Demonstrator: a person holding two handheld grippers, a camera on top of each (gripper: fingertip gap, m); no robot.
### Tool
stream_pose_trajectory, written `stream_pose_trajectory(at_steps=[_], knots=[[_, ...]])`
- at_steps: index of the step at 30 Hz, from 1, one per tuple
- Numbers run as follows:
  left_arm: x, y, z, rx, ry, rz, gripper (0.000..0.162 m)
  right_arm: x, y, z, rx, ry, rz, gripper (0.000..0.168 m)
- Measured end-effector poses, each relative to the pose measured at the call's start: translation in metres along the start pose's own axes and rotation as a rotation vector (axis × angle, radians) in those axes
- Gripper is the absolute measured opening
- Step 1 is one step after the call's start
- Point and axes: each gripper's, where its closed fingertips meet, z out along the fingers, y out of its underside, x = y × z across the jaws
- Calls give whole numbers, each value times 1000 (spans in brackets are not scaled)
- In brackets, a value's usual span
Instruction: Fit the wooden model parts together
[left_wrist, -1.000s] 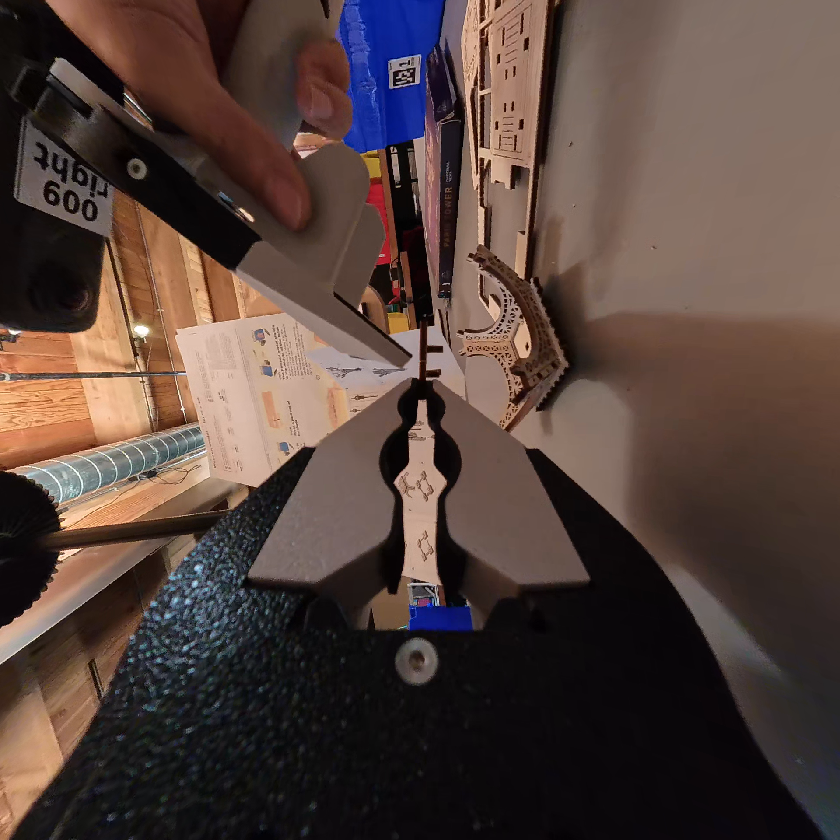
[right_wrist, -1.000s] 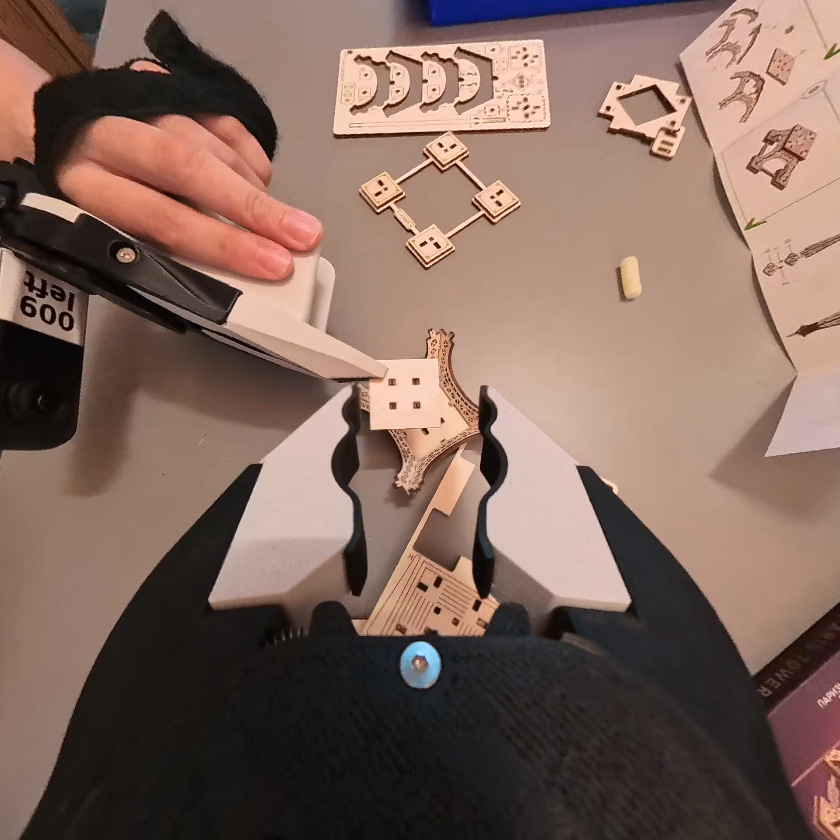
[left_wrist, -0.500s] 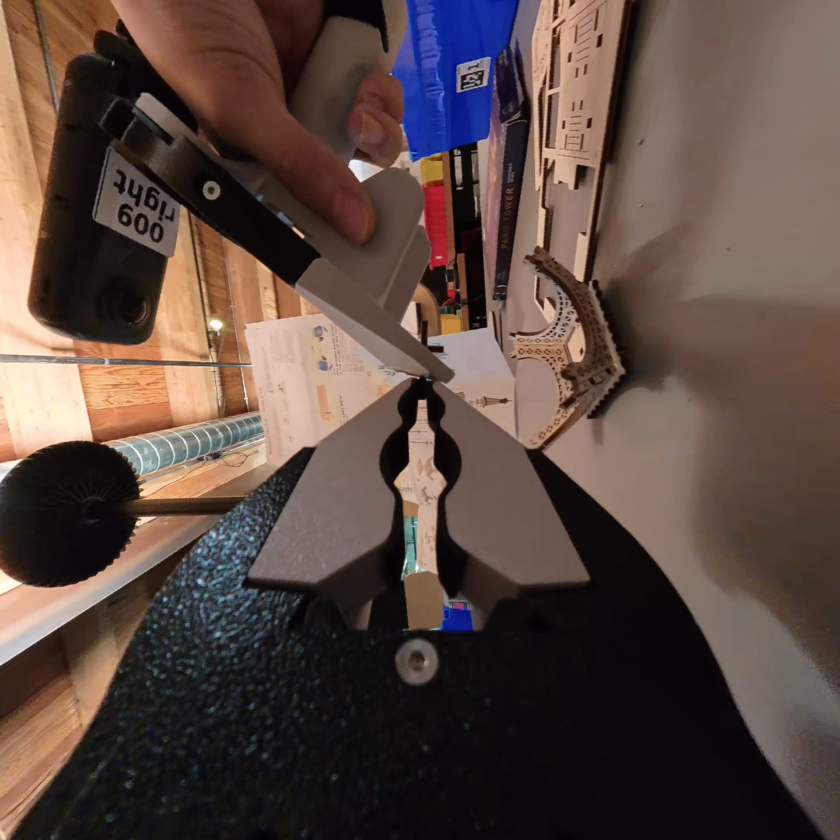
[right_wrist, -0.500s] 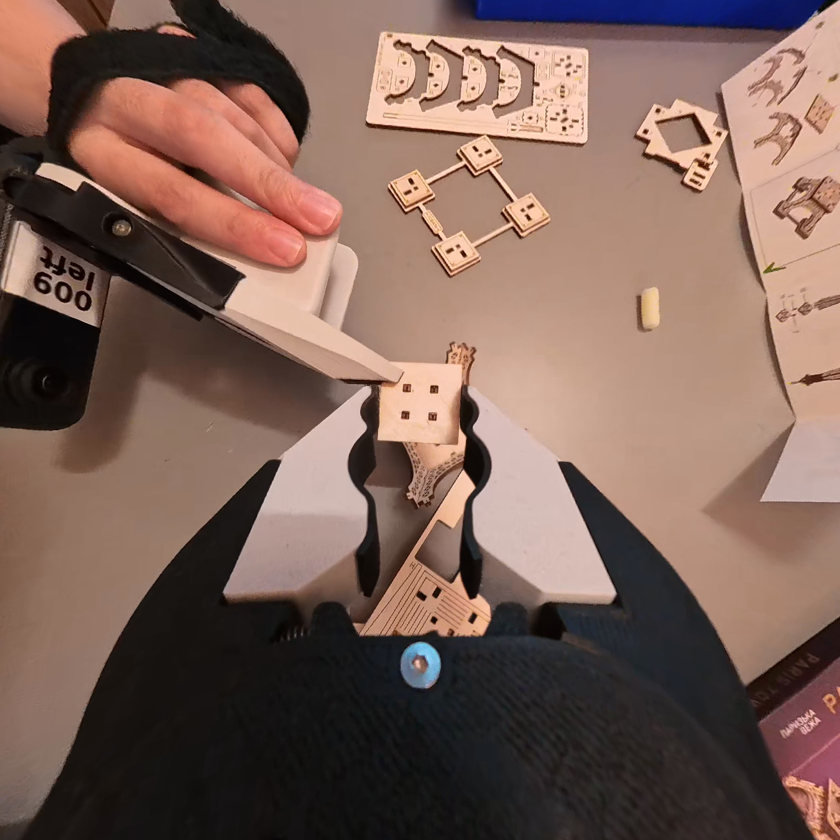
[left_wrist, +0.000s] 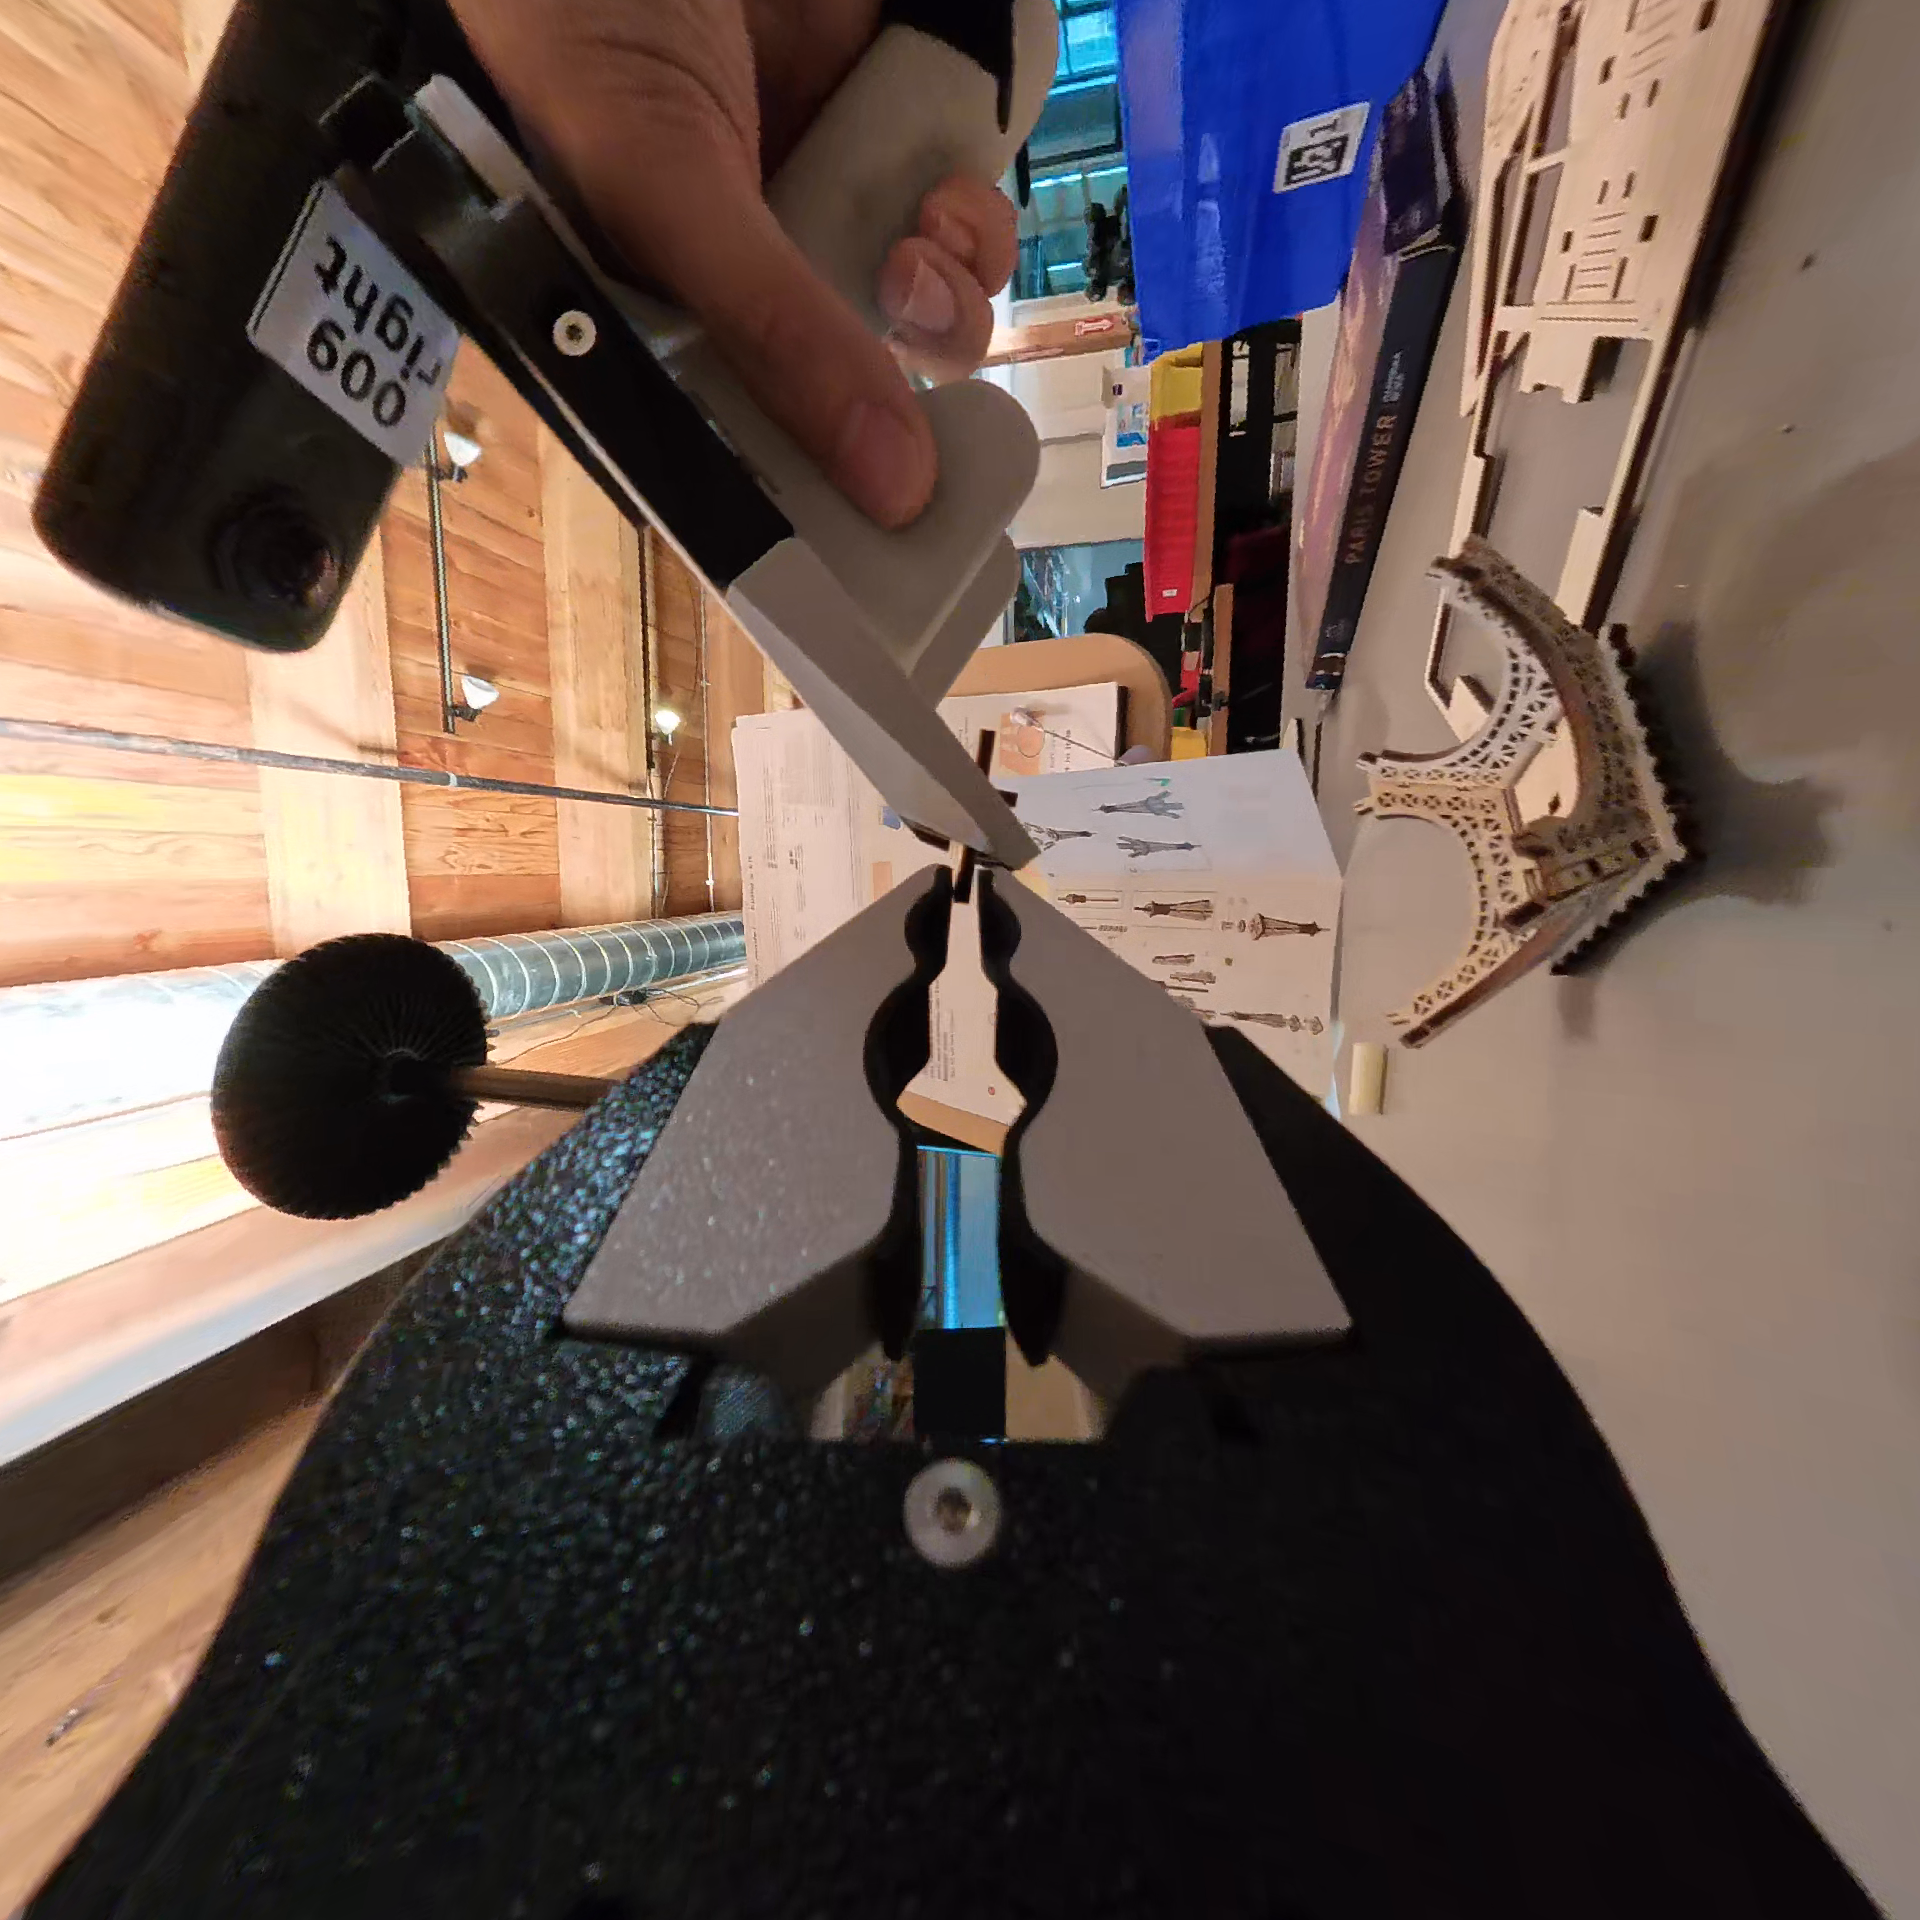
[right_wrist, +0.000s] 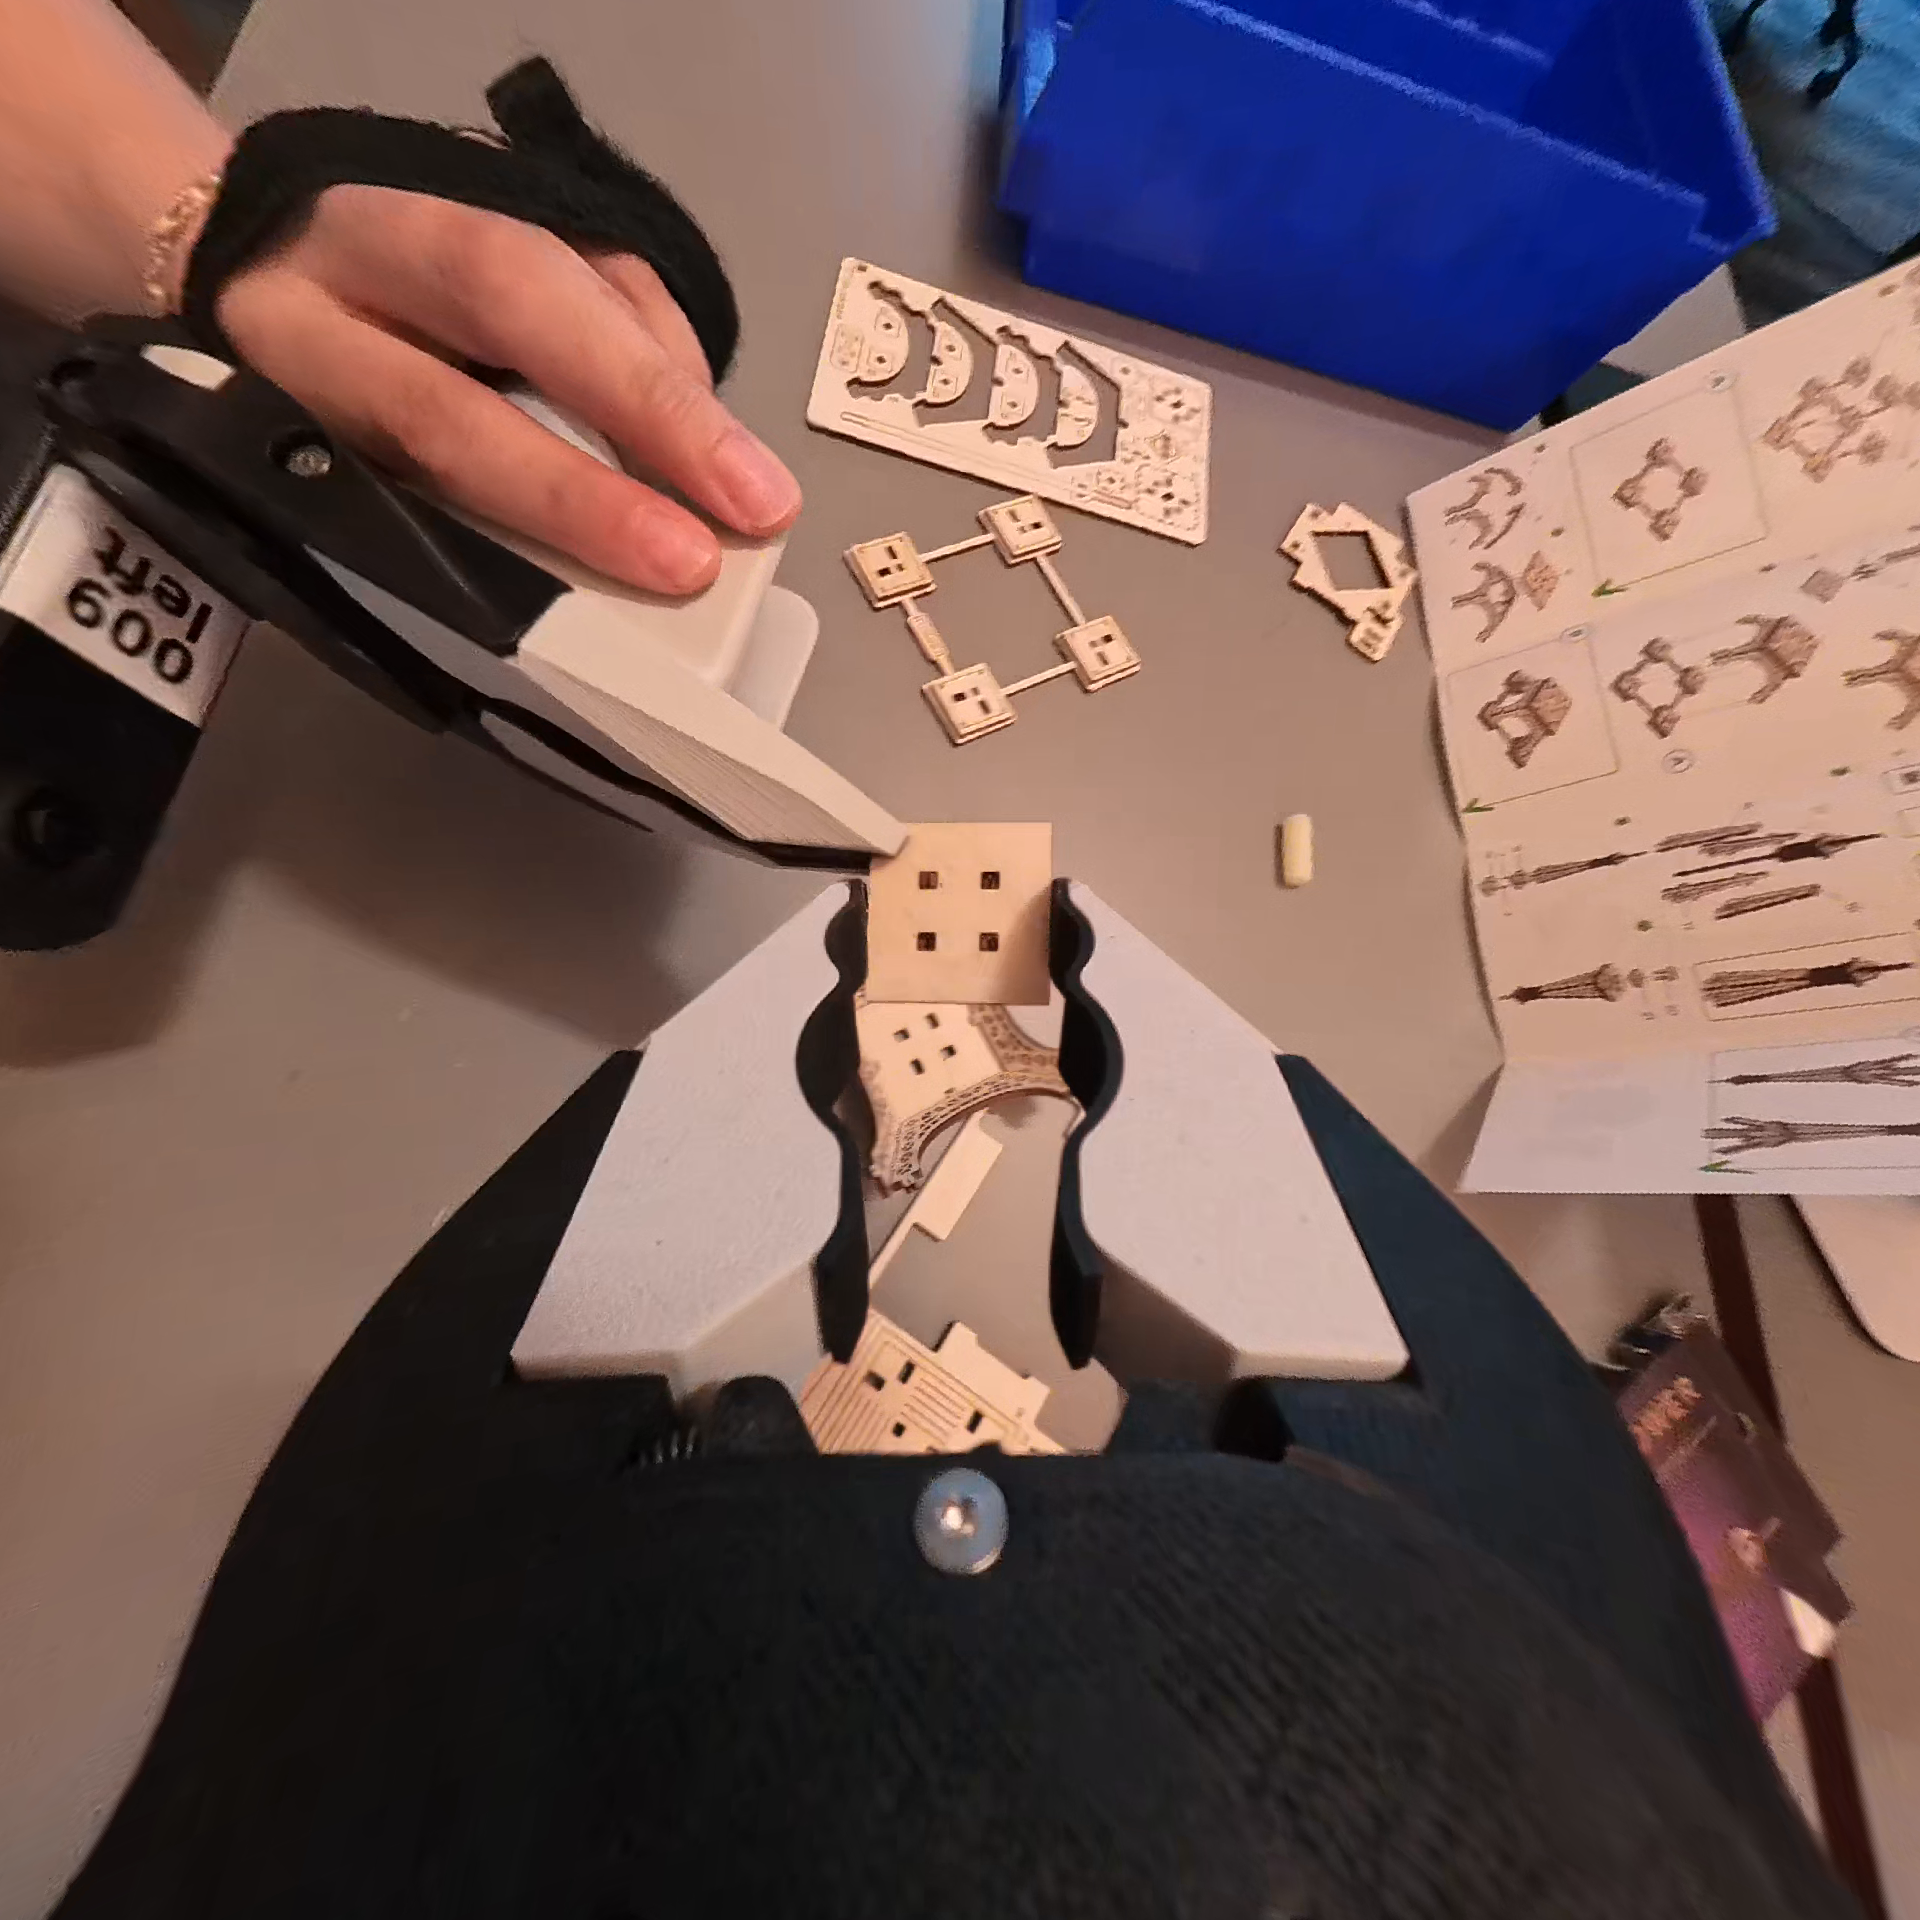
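White printed stickers on both gripper bodies; printed instruction sheet (right_wrist: 1704, 790); dark purple lettered box (left_wrist: 1371, 416). Small square pale-wood plate with four slots (right_wrist: 958, 912): clamped edgewise between right gripper (right_wrist: 958, 914) fingertips, one corner pinched by nearly closed left gripper (left_wrist: 966, 883), above grey table (right_wrist: 312, 1039).

Grey table (right_wrist: 312, 987) carries a blue plastic bin (right_wrist: 1351, 187) at the far edge. Folded instruction sheet (right_wrist: 1683, 748) lies at the right, printed with assembly diagrams. Small pale cylindrical piece (right_wrist: 1296, 850) sits just left of the sheet. Dark purple box (right_wrist: 1725, 1538) lies at the lower right, partly cut off. Wood-panelled wall (left_wrist: 208, 727) and ribbed silver duct (left_wrist: 613, 961) show beyond.
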Motion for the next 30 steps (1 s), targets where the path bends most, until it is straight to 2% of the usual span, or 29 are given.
stream_pose_trajectory(at_steps=[5, 9, 12, 16, 20, 22, 25, 30], knots=[[0, 14, 0, -13, 47, -205, 23, 13, -7, -6, 14, 116, -165, 33], [-1, 34, 0, -34, 97, -479, 25, 17, -9, -3, 14, 167, -259, 33], [4, 45, 0, -59, 140, -579, 23, 14, -4, 3, 8, 120, -240, 33], [27, 35, -1, -5, 329, -713, 17, 4, 12, 10, 18, -13, -174, 33], [26, 20, -2, 95, 556, -1092, 22, -2, 34, 18, 6, -145, -119, 33], [24, 11, -2, 150, 701, -1218, 27, -6, 41, 25, -8, -197, -108, 33], [37, 4, -5, 164, 917, -1237, 35, -9, 52, 34, -66, -229, -121, 33], [66, 2, -7, 96, 1103, -1084, 42, -10, 57, 35, -81, -242, -119, 33]])
